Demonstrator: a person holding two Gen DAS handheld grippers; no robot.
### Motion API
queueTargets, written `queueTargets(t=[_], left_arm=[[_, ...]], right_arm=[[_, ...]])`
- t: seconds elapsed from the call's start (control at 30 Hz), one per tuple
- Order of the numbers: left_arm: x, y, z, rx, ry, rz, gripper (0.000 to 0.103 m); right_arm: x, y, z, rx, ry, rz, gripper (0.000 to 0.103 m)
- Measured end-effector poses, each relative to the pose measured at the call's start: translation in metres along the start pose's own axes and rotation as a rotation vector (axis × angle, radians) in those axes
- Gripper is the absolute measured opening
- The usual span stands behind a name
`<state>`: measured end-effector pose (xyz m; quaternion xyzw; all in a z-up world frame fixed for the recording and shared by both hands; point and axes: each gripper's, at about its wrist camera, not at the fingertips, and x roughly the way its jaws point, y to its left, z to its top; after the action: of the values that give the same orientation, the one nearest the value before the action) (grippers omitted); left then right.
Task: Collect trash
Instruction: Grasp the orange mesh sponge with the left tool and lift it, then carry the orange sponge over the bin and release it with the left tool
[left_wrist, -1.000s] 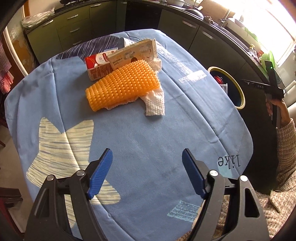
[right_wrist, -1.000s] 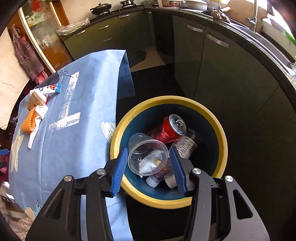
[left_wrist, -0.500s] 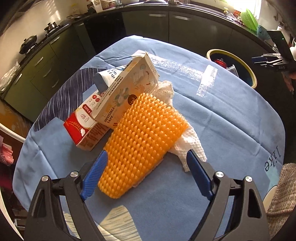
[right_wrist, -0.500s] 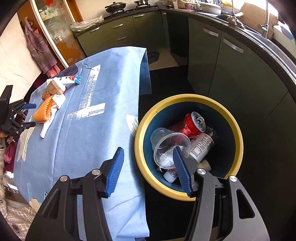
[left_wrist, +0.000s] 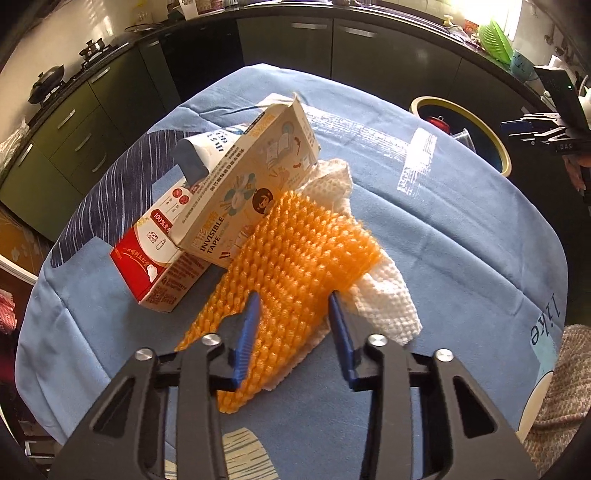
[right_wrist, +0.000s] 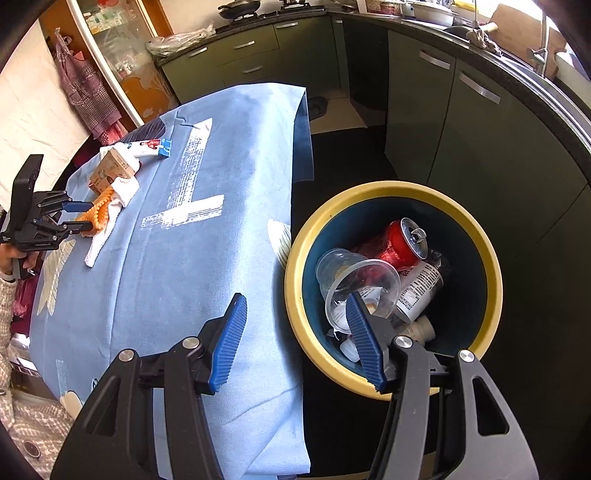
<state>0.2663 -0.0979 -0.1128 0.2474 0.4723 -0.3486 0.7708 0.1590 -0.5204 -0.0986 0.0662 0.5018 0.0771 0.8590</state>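
My left tongs (left_wrist: 291, 317) point steeply down at the tabletop (left_wrist: 461, 240), and their jaws are closing on the orange bubble wrap (left_wrist: 295, 258): the wrap sits between the two blue pads (left_wrist: 247, 328), which already press into its sides. Under the wrap, to the right of these tongs, lies a white paper towel (left_wrist: 384, 302). Just beyond the wrap a tan invisible-tape box (left_wrist: 251, 188) leans on a red and white carton (left_wrist: 159, 258), with a white tube (left_wrist: 207, 151) tucked behind the box. All of it rests on the blue tablecloth.

My right tongs (right_wrist: 295, 332) hang spread apart with nothing between them, straddling the gap where the tabletop edge meets the bin (right_wrist: 491, 266). The left pad is over the cloth; the right pad is over the near rim of the yellow-edged bin. Inside the bin, just ahead of that right pad, lies a clear plastic cup (right_wrist: 362, 284), and past it a red can (right_wrist: 399, 243) and a white labelled bottle (right_wrist: 421, 284). Far off to the left of these tongs, I can see my other tongs at the orange wrap.
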Motion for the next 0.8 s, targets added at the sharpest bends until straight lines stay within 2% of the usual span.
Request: queueTargets(t=[0.1,0.43,0.6,0.8], left_arm=[[-0.012,-0.006,-0.002,0.011,-0.03,0.01,0.014],[-0.062,-0.03,-0.003,0.04,-0.133,0.051,0.011],[-0.086,-0.056,0.004,0.079,-0.169,0.09,0.01],[-0.104,-0.097,0.02,0.142,-0.2,0.084,0.01]], right_arm=[[-0.002,0.002,-0.001,0.0,-0.009,0.008,0.056],[-0.015,0.004,-0.007,-0.003,-0.038,0.019,0.056],[-0.021,0.0,-0.013,0.009,-0.051,0.022,0.056],[-0.037,-0.011,-0.022,0.027,-0.084,0.014,0.056]])
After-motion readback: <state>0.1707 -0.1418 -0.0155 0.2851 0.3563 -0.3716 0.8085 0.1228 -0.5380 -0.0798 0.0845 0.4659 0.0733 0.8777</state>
